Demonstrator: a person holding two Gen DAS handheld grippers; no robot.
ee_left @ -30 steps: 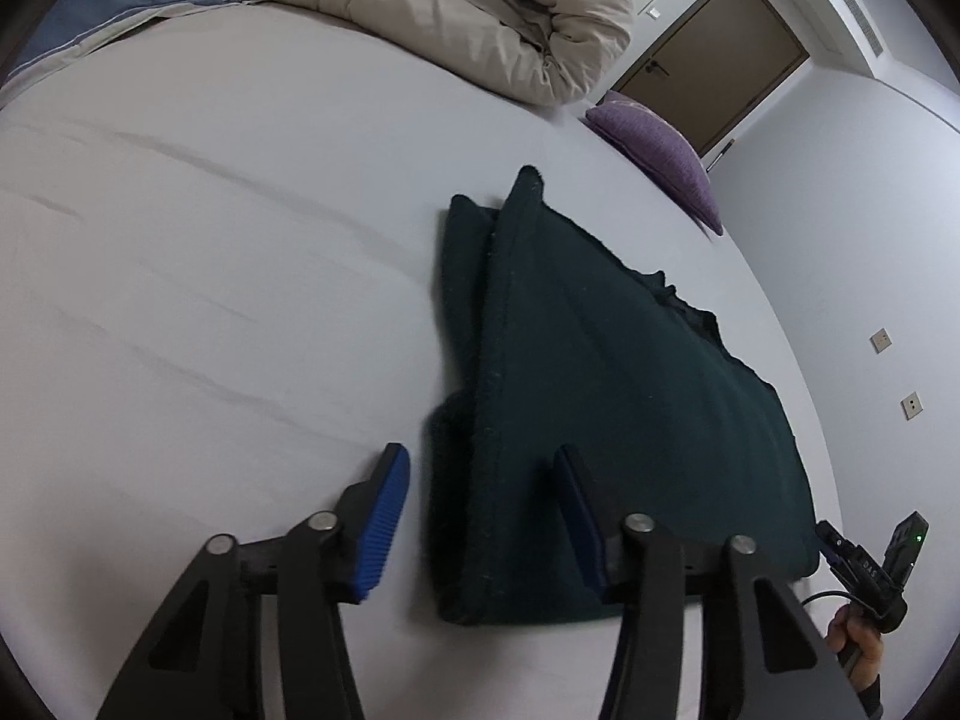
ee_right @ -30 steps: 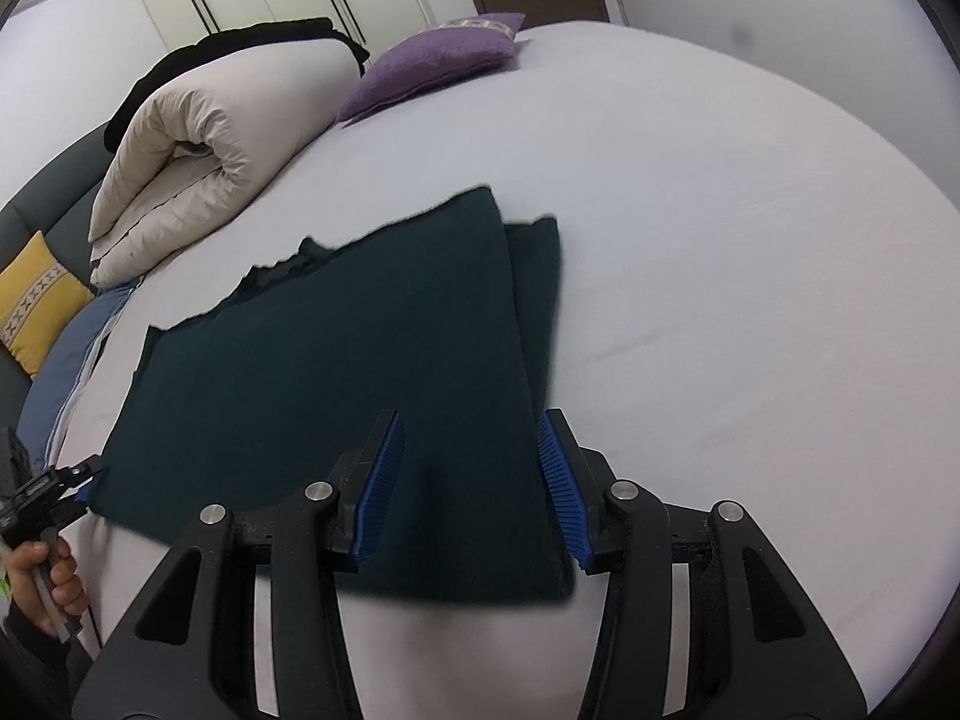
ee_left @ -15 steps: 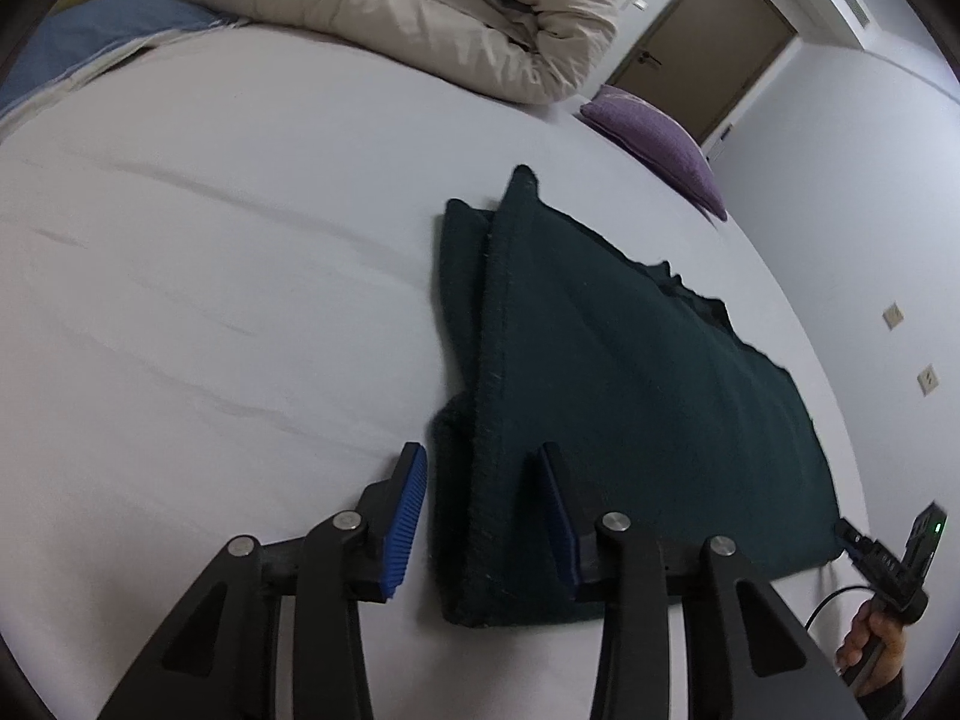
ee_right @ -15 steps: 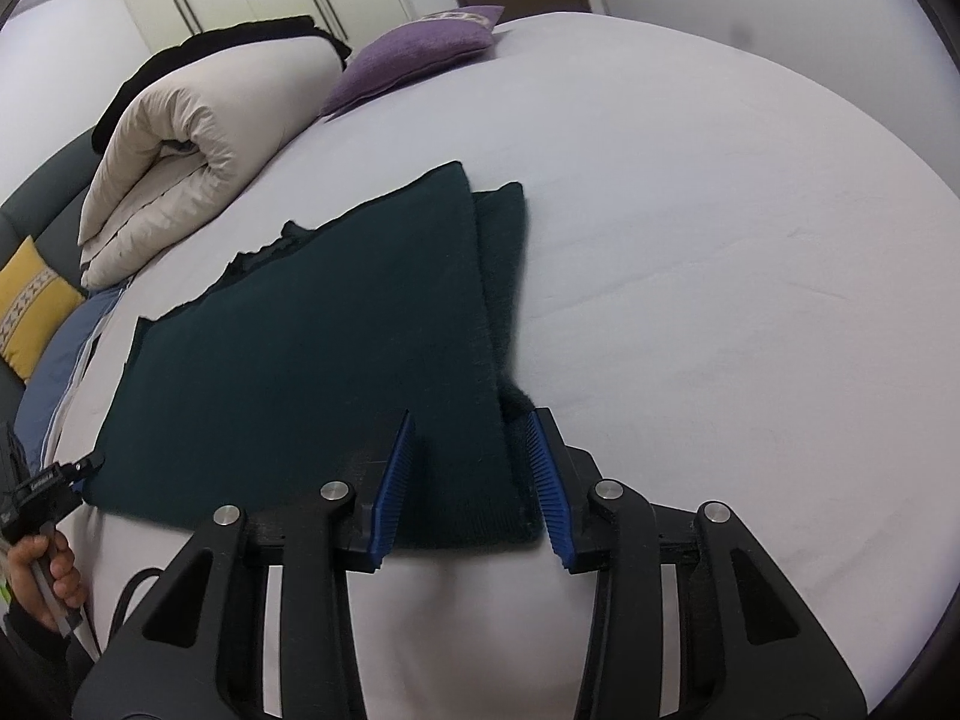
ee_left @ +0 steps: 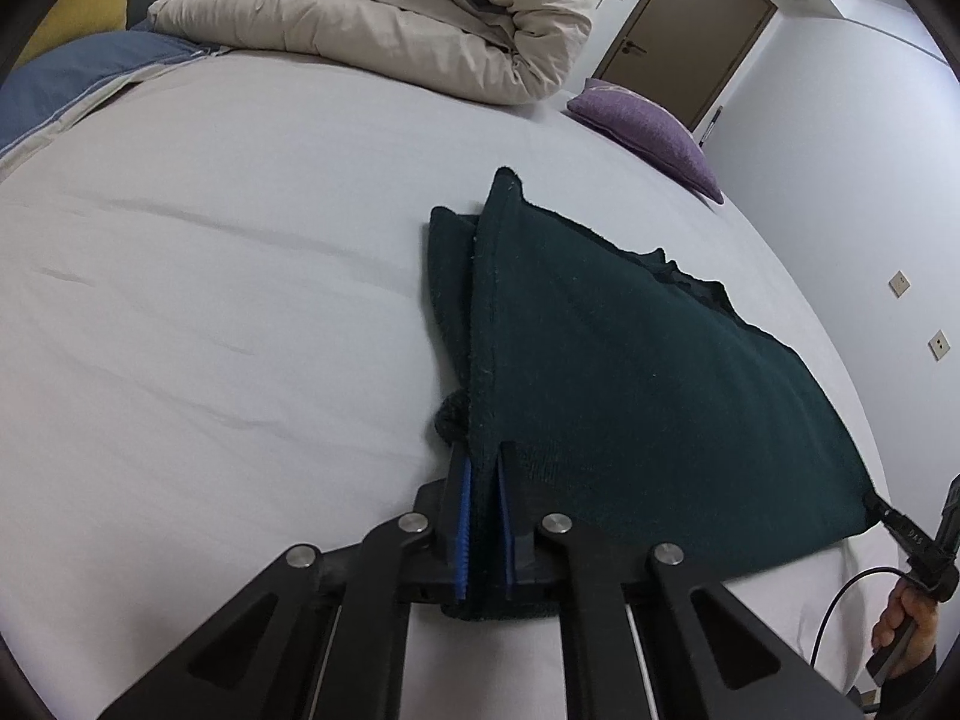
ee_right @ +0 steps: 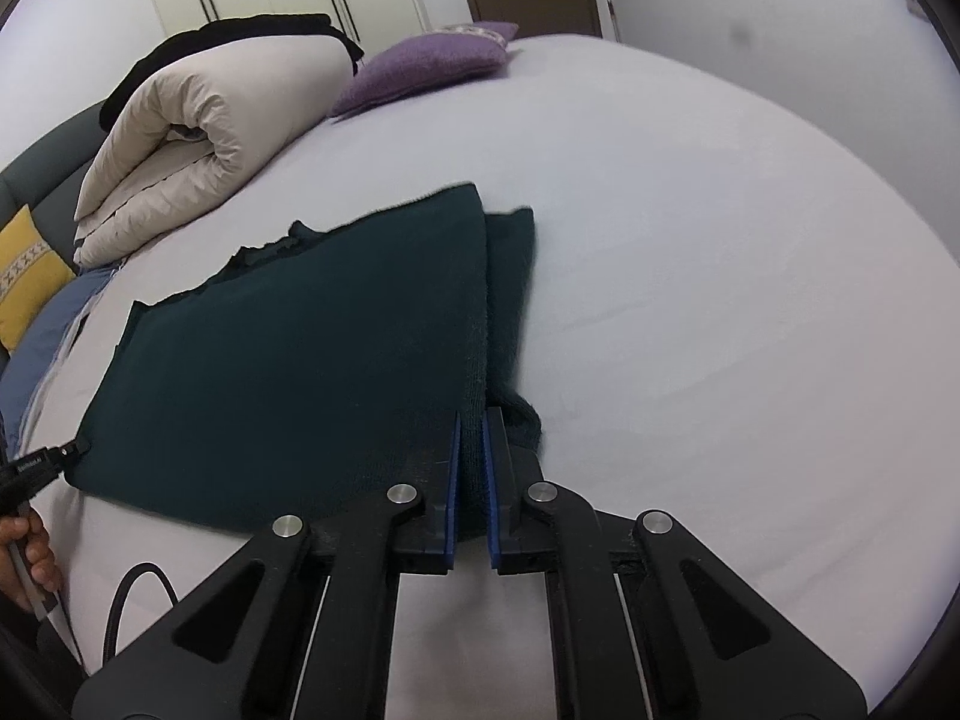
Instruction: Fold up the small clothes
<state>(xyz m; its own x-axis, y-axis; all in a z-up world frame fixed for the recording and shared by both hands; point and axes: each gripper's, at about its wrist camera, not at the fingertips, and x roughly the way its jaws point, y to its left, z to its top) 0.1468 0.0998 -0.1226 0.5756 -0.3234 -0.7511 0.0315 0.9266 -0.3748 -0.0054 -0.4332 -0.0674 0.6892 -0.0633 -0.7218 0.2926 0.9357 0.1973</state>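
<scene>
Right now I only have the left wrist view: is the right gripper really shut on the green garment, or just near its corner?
Observer: It is shut. The right gripper has its blue pads pinching the near corner of the green garment, on the folded edge.
Operator: Anything bunched at that corner?
Observer: A small lump of fabric sticks out just right of the pads, resting on the sheet.
Operator: Can you see my left gripper from there?
Observer: Yes, the left gripper meets the opposite near corner, and the near hem runs straight between the two.
</scene>
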